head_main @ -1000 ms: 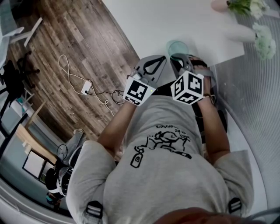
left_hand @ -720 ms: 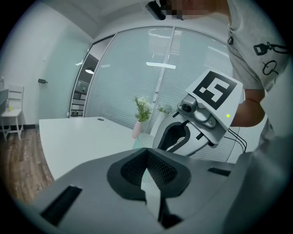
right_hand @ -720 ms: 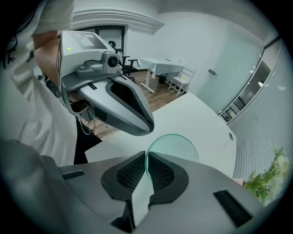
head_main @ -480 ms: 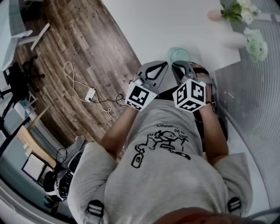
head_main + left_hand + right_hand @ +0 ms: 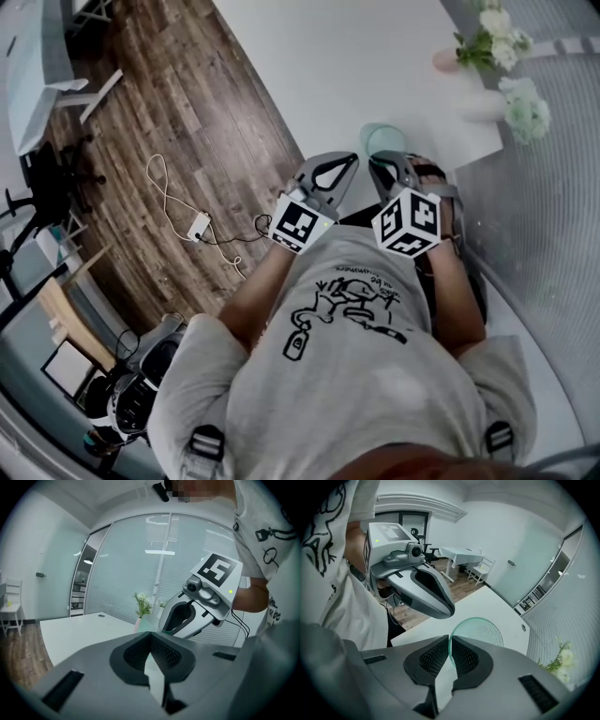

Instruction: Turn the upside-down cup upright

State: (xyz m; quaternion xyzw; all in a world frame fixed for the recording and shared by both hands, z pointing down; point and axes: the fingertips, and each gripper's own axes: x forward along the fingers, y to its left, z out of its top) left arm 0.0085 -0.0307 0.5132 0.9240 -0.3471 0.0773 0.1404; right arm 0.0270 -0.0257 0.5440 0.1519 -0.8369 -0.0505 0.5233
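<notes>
A pale green see-through cup (image 5: 382,141) hangs at the near edge of the white table (image 5: 347,56), just ahead of both grippers. In the right gripper view the cup (image 5: 480,631) shows as a round shell with a dotted end, and its thin wall runs between the pads. My right gripper (image 5: 450,656) is shut on that wall. Which way the cup's mouth faces I cannot tell. My left gripper (image 5: 151,656) is shut with nothing in it, close beside the right gripper (image 5: 190,616). In the head view the left gripper (image 5: 347,161) and right gripper (image 5: 386,161) sit side by side before the person's chest.
A pink vase (image 5: 447,60) and a white vase (image 5: 483,103) with flowers stand at the table's far right corner. A cable and a power adapter (image 5: 199,223) lie on the wooden floor to the left. A ribbed grey wall (image 5: 544,216) runs along the right.
Both grippers have risen a little together, and the cup has come up with the right one. The jaws look the same as before.
</notes>
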